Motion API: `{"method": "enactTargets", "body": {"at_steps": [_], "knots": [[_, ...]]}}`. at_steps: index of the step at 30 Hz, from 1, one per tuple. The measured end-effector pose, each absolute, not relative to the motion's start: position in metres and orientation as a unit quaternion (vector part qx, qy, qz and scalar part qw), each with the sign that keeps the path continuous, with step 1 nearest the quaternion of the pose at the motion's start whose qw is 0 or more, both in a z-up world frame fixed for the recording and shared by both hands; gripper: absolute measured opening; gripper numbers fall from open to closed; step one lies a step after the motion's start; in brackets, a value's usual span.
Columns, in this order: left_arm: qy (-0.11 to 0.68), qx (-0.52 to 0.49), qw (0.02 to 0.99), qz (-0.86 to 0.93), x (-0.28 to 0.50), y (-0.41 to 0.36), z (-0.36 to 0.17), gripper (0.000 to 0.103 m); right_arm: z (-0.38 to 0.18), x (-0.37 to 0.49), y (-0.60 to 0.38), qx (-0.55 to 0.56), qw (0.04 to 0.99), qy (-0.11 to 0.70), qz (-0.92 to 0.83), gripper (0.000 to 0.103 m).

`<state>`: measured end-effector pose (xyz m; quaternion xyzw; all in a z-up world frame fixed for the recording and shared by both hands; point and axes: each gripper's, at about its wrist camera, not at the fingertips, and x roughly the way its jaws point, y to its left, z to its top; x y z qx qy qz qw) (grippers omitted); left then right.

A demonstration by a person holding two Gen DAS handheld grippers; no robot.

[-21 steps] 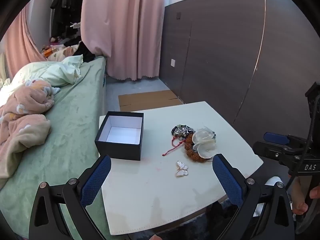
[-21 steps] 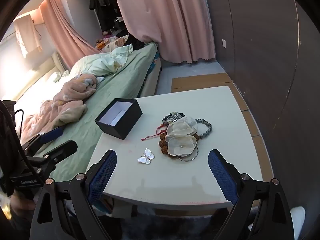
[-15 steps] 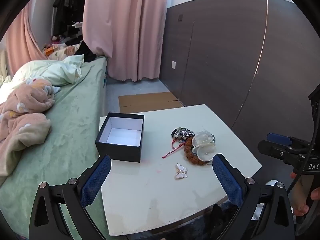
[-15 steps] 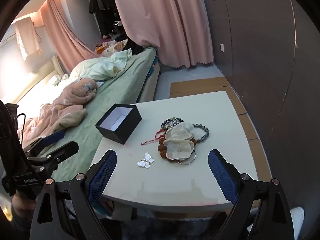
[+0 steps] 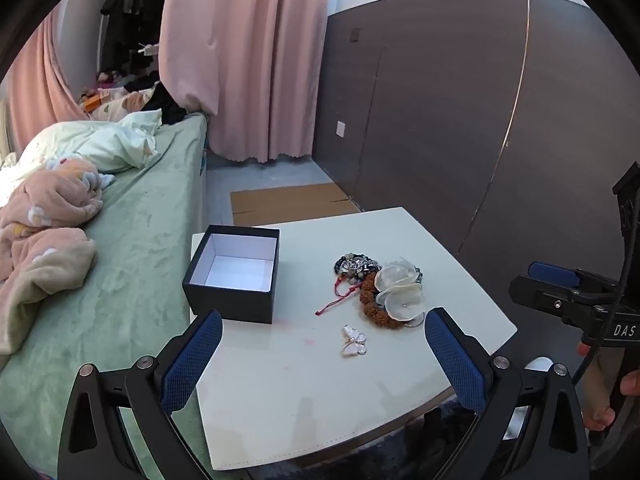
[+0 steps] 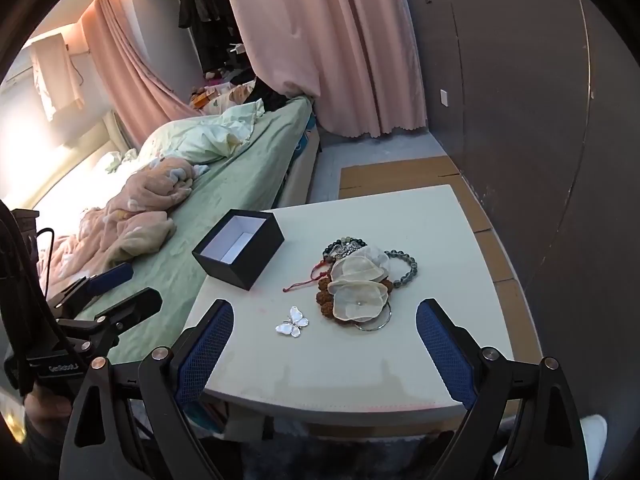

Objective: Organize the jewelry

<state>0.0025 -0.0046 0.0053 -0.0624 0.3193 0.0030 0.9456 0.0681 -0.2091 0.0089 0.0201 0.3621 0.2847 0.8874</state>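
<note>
An open black box (image 5: 234, 276) (image 6: 239, 254) with a white inside stands on the left part of the white table (image 5: 304, 392) (image 6: 340, 368). A heap of jewelry (image 5: 384, 290) (image 6: 358, 284) lies mid-table: a white flower piece, brown bead bracelet, dark beads and a red cord. A small butterfly brooch (image 5: 354, 340) (image 6: 293, 322) lies apart, nearer me. My left gripper (image 5: 324, 356) is open and empty, above the table's near edge. My right gripper (image 6: 324, 344) is open and empty, likewise held back from the jewelry.
A green bed (image 5: 120, 240) with pink and pale blankets runs along the table's left side. A dark panelled wall (image 5: 460, 120) stands to the right. Flattened cardboard (image 5: 288, 202) lies on the floor beyond the table. Pink curtains (image 5: 240, 60) hang behind.
Both grippers have drawn back and risen slightly, so the table looks a little farther away. Nothing on the table has moved.
</note>
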Motion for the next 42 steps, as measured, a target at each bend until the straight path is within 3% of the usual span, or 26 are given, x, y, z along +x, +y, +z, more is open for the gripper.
{"method": "enactTargets", "body": {"at_steps": [42], "knots": [[0.317, -0.065, 0.946, -0.009, 0.0036, -0.0058, 0.0056, 0.101, 0.0132, 0.0721, -0.2146, 0.014, 0.895, 0.35, 0.276, 0.093]]}}
